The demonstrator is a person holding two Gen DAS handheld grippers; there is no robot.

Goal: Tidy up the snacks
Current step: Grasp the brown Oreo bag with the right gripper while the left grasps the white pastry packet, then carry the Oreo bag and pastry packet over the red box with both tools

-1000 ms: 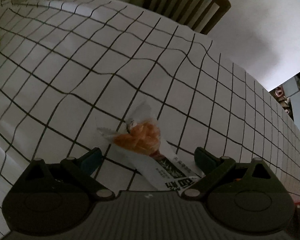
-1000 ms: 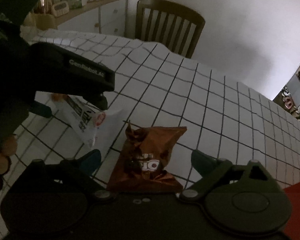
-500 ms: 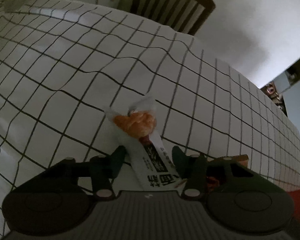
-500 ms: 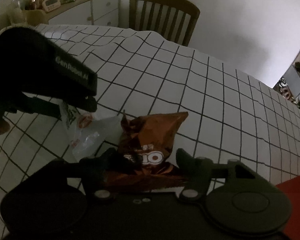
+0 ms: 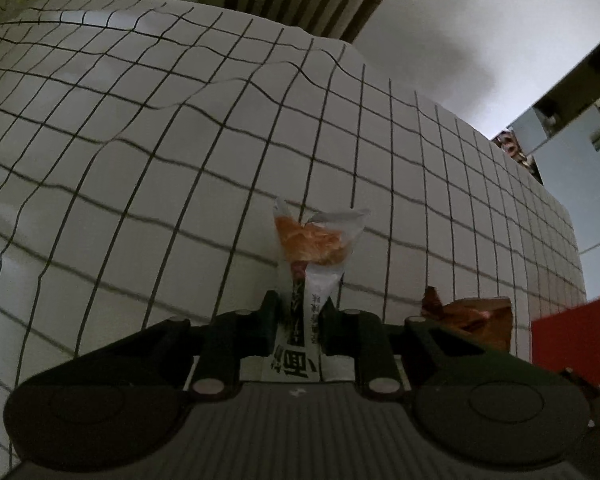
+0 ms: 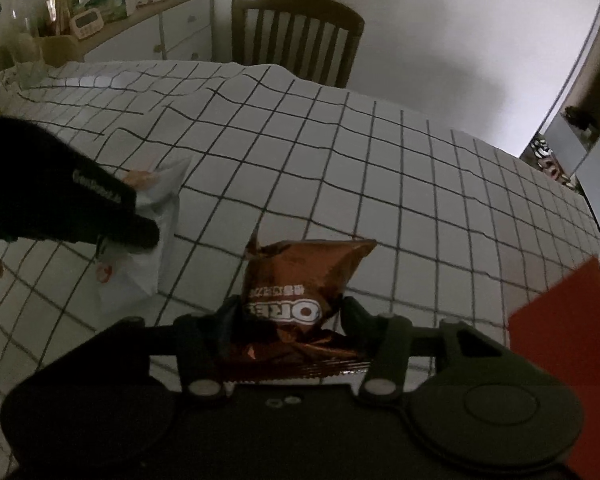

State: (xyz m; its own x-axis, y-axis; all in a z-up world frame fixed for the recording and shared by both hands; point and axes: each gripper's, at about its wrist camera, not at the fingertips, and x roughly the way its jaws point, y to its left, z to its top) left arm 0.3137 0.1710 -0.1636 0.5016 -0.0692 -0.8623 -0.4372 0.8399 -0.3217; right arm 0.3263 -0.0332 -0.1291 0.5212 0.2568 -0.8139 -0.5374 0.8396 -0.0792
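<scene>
My left gripper is shut on a white snack packet with orange pastry showing at its top, held above the checked tablecloth. My right gripper is shut on a brown Oreo bag, also lifted off the cloth. The Oreo bag shows at the right of the left wrist view. The left gripper and its white packet show at the left of the right wrist view.
A red box stands at the right, near the table's front; it also shows in the left wrist view. A wooden chair stands behind the table. A cluttered white dresser is at the back left.
Both grippers went from open to shut, the left on the white packet and the right on the Oreo bag. Both packets have been lifted off the cloth.
</scene>
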